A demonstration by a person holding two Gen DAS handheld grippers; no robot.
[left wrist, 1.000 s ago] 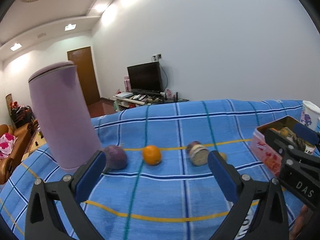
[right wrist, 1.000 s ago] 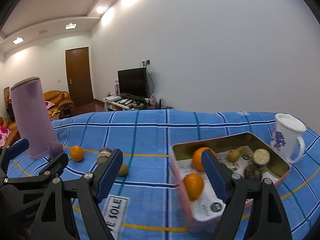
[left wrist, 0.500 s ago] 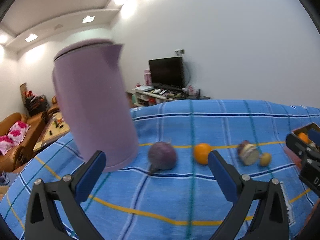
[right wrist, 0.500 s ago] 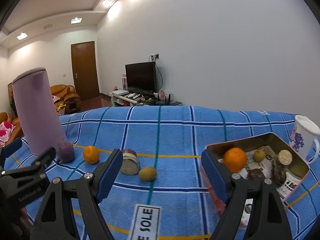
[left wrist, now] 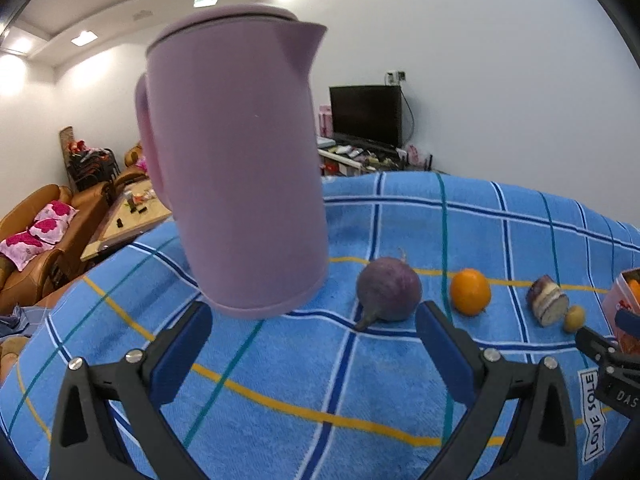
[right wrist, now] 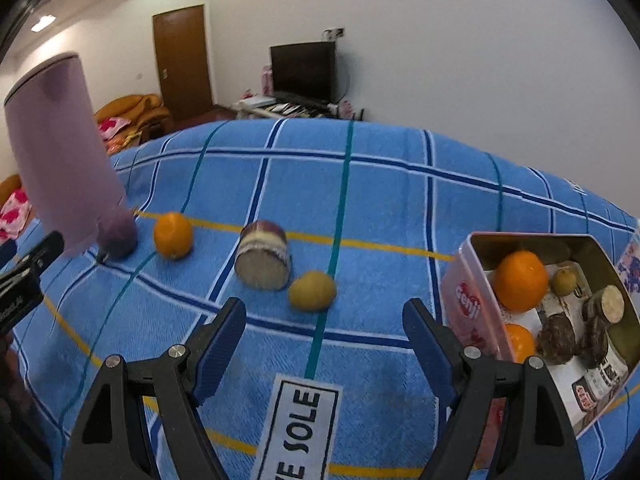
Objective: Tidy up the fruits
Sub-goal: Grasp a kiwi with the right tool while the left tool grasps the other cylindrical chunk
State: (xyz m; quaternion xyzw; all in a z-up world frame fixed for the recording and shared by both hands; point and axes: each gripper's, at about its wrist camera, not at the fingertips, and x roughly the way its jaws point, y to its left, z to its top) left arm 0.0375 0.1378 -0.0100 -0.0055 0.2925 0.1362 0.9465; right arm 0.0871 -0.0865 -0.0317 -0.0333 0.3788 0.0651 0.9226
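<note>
Loose fruit lies in a row on the blue plaid cloth: a purple round fruit (left wrist: 389, 290) (right wrist: 117, 233), an orange (left wrist: 470, 291) (right wrist: 173, 235), a cut purple-skinned piece (left wrist: 547, 305) (right wrist: 263, 261) and a small yellow fruit (left wrist: 574, 318) (right wrist: 312, 290). A pink tin (right wrist: 466, 300) at the right holds oranges and several other pieces. My left gripper (left wrist: 314, 338) is open and empty, just in front of the purple fruit and the jug. My right gripper (right wrist: 325, 334) is open and empty, just in front of the yellow fruit.
A tall lilac jug (left wrist: 240, 160) (right wrist: 60, 160) stands at the cloth's left end, close beside the purple fruit. A white mug (right wrist: 631, 256) shows at the far right behind the tin. The room's sofa, TV and door lie beyond the table.
Both grippers have swung left and moved closer to the cloth. The jug and purple fruit now fill the left wrist view; the loose fruit sits centred before the right gripper. Both stay open.
</note>
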